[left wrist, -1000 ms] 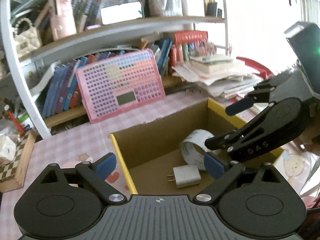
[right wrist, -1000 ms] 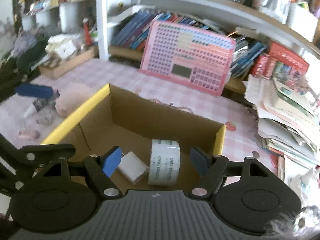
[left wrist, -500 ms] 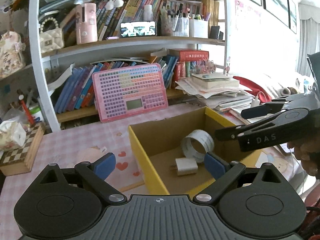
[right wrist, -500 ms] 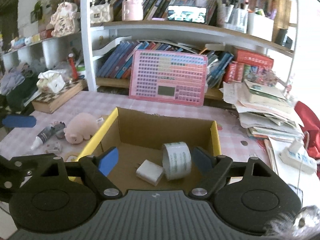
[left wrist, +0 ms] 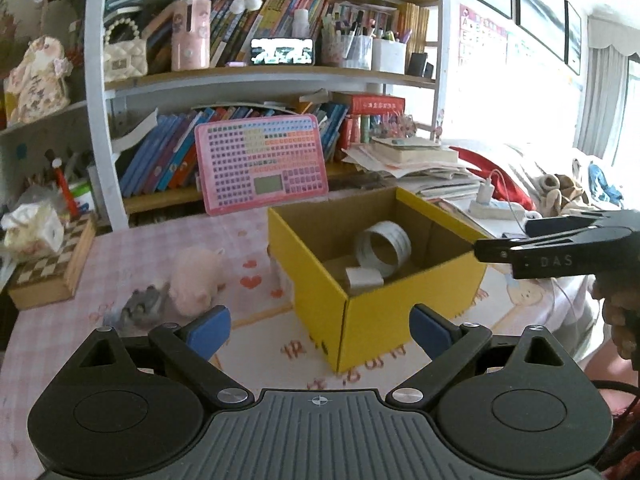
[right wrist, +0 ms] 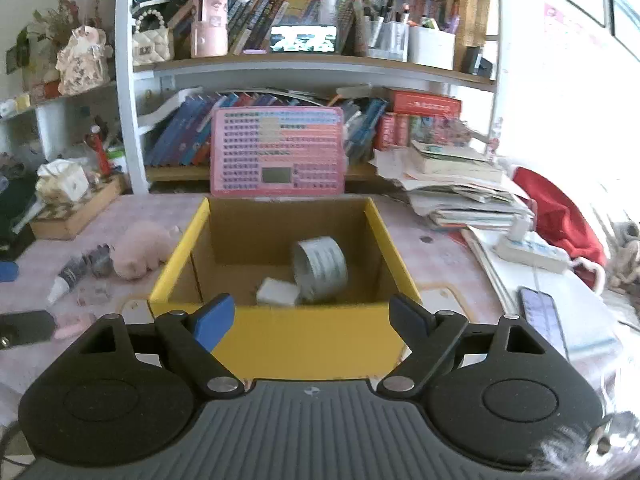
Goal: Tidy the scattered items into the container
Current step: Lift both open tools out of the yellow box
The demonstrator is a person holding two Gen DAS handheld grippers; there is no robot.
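Your left gripper (left wrist: 320, 330) hangs in front of the yellow cardboard box (left wrist: 384, 320) with its 2 blue pads (left wrist: 208, 330) spread wide and nothing between them. Your right gripper (right wrist: 310, 318) faces the same box (right wrist: 304, 344) from the near side; its jaws are opening, and they hold nothing, only the box's front wall showing behind the gap. Inside the box, a roll of tape (right wrist: 320, 268) stands on its edge, and a white charger (right wrist: 278, 292) lies just beside it on the floor, touching or nearly so. Left of the box on the pink checked tablecloth (left wrist: 160, 248), a pink plush pig (right wrist: 140, 250) sits near the box wall, with a small dark tube (right wrist: 76, 274) just beside it, nozzle pointing away from the box. A pink keyboard-like board (right wrist: 278, 150) leans upright against the bookshelf behind the box. In the left wrist view, your right gripper's black fingers (left wrist: 560, 244) reach in from the right edge, beside the box's far corner.
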